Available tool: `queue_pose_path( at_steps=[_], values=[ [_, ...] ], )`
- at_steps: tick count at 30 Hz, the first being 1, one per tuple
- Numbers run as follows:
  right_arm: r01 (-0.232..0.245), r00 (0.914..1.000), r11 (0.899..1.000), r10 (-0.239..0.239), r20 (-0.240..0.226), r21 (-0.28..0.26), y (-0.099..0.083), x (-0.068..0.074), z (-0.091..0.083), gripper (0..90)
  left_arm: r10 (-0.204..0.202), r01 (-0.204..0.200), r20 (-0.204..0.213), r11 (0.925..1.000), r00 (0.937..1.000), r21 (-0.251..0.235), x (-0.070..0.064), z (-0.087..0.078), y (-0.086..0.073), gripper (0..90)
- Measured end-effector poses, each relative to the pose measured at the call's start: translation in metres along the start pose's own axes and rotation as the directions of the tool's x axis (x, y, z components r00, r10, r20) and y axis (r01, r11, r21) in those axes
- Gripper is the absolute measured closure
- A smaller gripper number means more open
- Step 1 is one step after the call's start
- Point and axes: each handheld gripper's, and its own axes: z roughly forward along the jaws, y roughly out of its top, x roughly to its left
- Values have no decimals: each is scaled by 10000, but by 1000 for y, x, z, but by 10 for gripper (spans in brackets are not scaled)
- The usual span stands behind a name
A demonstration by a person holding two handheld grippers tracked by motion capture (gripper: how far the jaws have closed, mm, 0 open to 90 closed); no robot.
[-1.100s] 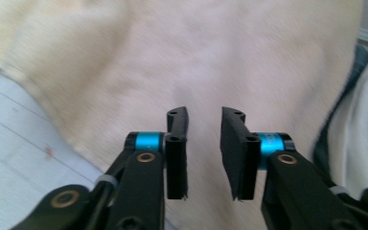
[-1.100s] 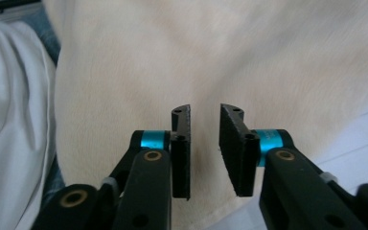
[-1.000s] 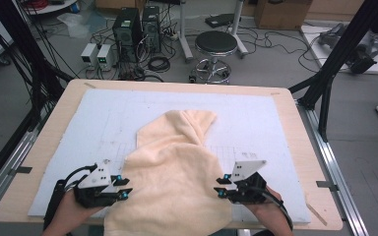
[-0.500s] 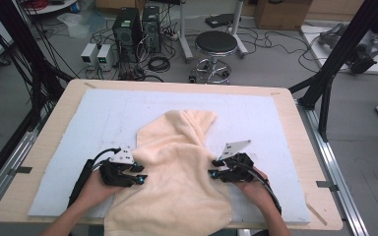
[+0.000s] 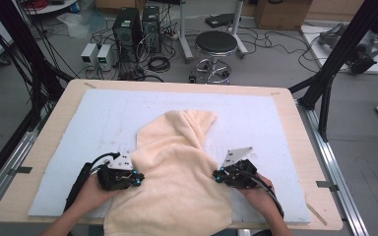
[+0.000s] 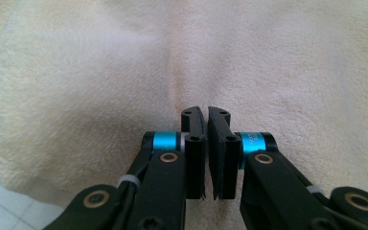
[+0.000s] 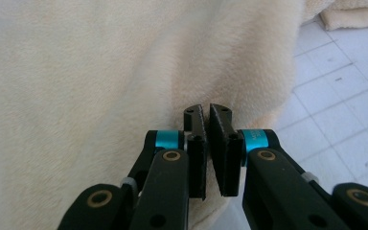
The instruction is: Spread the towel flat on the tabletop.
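Towel cut off at bottom edge of high view, near hem unseen. Forearms likewise cropped there. Cloth between jaws of left gripper and right gripper not discernible; pinch unconfirmed. Bench partly covered.

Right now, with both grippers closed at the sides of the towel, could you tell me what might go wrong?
1. Each hand-held gripper, left and right, seems to pinch only a thin fold of the cream towel, so it may slip out under a pull.
2. The near edge overhangs the table; its weight might drag the towel off.
3. Uneven pulling could worsen the bunched far end.
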Motion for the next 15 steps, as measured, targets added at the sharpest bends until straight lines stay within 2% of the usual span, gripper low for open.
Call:
queue_pose_path(
  at_steps=[5, 6, 7, 9, 12, 15],
  values=[
    [72, 9999, 9995, -68, 130, -311, -6, 8, -16, 858, -5, 9, 102, 9993, 9999, -367, -11, -15, -3, 854],
    [168, 9998, 9992, -164, 111, -352, -8, 14, -22, 857, 48, -42, 118, 9986, 9999, -520, -18, -23, -5, 855],
    [168, 9998, 9992, -164, 111, -352, -8, 14, -22, 857, 48, -42, 118, 9986, 9999, -520, -18, -23, -5, 856],
    [321, 9995, 9987, -318, 76, -386, -9, 26, -29, 857, 106, -91, 232, 9979, 9997, -638, -27, -32, -8, 857],
    [374, 9993, 9978, -369, 103, -554, -11, 39, -36, 857, 137, -119, 279, 9980, 9995, -624, -35, -37, -11, 857],
    [594, 9982, 9970, -600, -99, -487, -12, 52, -39, 842, 506, -492, 318, 9978, 9982, -436, -45, -42, -12, 852]
  ],
)
